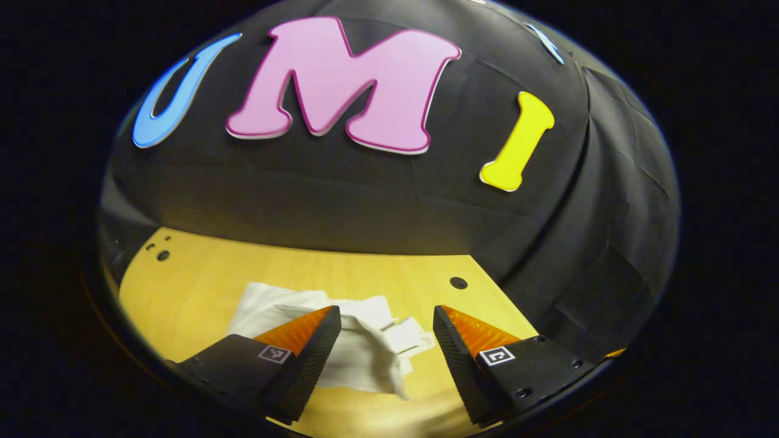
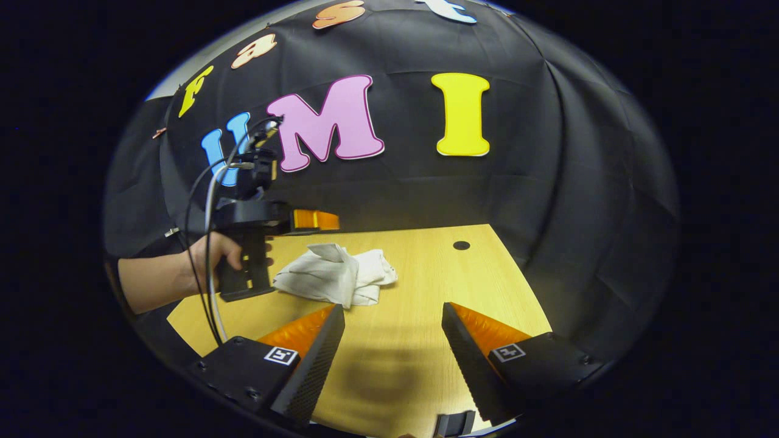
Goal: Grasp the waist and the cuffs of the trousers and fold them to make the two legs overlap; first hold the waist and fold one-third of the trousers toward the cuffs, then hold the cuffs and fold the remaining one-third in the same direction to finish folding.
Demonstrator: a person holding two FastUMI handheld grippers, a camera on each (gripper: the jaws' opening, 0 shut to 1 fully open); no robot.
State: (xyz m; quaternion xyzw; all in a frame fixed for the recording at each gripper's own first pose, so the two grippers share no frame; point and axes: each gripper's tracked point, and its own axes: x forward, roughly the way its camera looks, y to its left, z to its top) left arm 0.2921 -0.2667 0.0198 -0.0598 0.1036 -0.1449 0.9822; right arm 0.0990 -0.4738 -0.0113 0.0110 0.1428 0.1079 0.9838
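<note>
In the left gripper view the trousers (image 1: 341,340) lie as a crumpled white heap on the wooden desk (image 1: 201,286), low in the frame and left of centre. The left gripper (image 1: 387,316) hangs above them with its jaws wide apart; the heap shows between and behind its two fingers, and nothing is held. One fold of cloth sticks out toward the right finger (whether it touches that finger cannot be told). A dark round hole (image 1: 458,283) sits in the desk at right of centre, near the black cloth wall.

In the right gripper view the trousers (image 2: 335,275) lie bunched in the middle left of the frame, on the far half of the desk (image 2: 426,274). The right gripper (image 2: 393,313) is at the bottom of the frame, jaws spread open over bare wood, well apart from the cloth. At the left of the frame a hand (image 2: 216,255) grips the handle of the left gripper (image 2: 313,220), which hangs just above the left end of the heap, with cables looping down beside it.
</note>
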